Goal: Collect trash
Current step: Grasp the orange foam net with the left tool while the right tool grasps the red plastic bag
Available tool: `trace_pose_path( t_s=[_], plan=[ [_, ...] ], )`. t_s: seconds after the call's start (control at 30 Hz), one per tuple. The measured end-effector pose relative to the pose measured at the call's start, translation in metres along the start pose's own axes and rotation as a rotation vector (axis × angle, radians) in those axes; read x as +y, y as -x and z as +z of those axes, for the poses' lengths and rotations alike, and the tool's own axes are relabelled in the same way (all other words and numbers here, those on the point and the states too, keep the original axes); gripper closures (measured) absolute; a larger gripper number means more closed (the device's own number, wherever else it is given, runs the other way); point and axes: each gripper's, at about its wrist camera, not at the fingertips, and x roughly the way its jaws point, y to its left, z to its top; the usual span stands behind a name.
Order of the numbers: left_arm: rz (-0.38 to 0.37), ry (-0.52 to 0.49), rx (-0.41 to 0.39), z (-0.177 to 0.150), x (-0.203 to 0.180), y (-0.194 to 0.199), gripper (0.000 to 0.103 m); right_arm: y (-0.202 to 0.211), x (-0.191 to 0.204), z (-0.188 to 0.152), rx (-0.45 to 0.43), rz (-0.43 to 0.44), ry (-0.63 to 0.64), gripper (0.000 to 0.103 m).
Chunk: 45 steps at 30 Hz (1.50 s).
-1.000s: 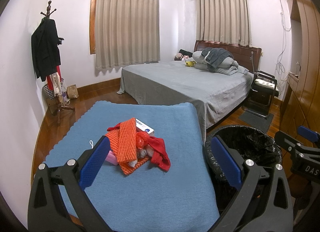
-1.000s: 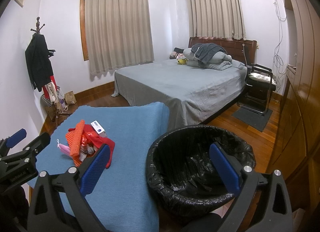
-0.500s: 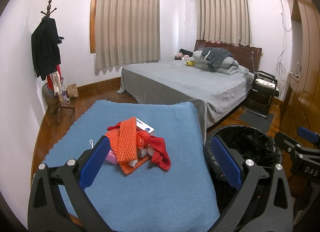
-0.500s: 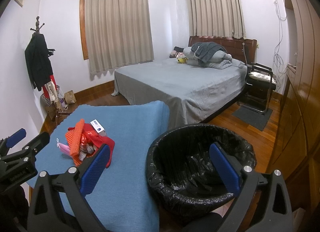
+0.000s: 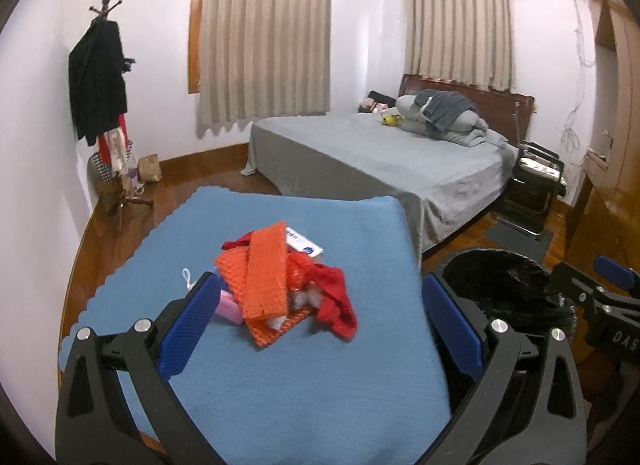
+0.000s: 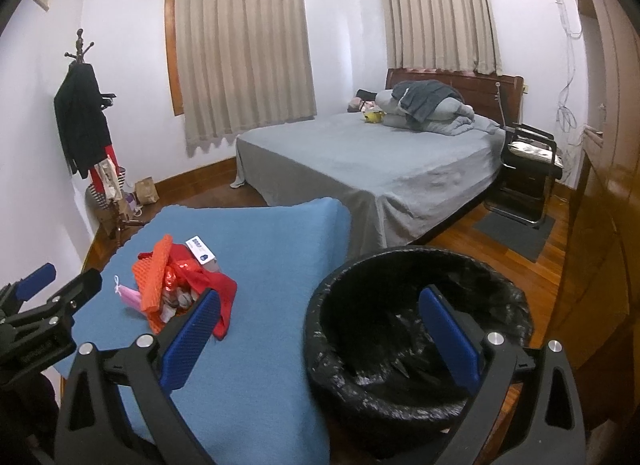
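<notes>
A heap of trash (image 5: 286,289), orange netting, red wrappers and a small white box, lies on a blue-covered bench (image 5: 280,377). Just right of the bench stands a black-lined bin (image 6: 416,329). The left gripper (image 5: 320,321) hovers wide open and empty before the heap; the right gripper (image 6: 320,333), likewise open and empty, hangs over the bin's near rim.

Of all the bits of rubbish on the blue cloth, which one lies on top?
The orange mesh strip. It drapes over the red wrappers, while the white box and pink piece poke out beneath.
</notes>
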Motion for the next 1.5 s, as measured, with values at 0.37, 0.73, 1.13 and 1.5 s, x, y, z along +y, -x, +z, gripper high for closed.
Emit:
trace_pose_path(
  t_s=[0.37, 0.73, 1.13, 1.5],
  plan=[
    [0.108, 0.044, 0.042, -0.018, 0.051, -0.055, 0.005, -0.083, 0.039, -0.015, 0.058, 0.082, 0.046, 0.006],
    [0.121, 0.015, 0.072, -0.021, 0.067, -0.124, 0.007, -0.155, 0.072, -0.018, 0.124, 0.111, 0.090, 0.014],
    [0.026, 0.012, 0.152, -0.026, 0.065, -0.188, 0.045, -0.192, 0.084, -0.012, 0.169, 0.140, 0.113, 0.025],
    [-0.051, 0.048, 0.112, -0.029, 0.074, -0.183, 0.093, -0.198, 0.106, -0.011, 0.179, 0.229, 0.132, 0.037]
  ],
)
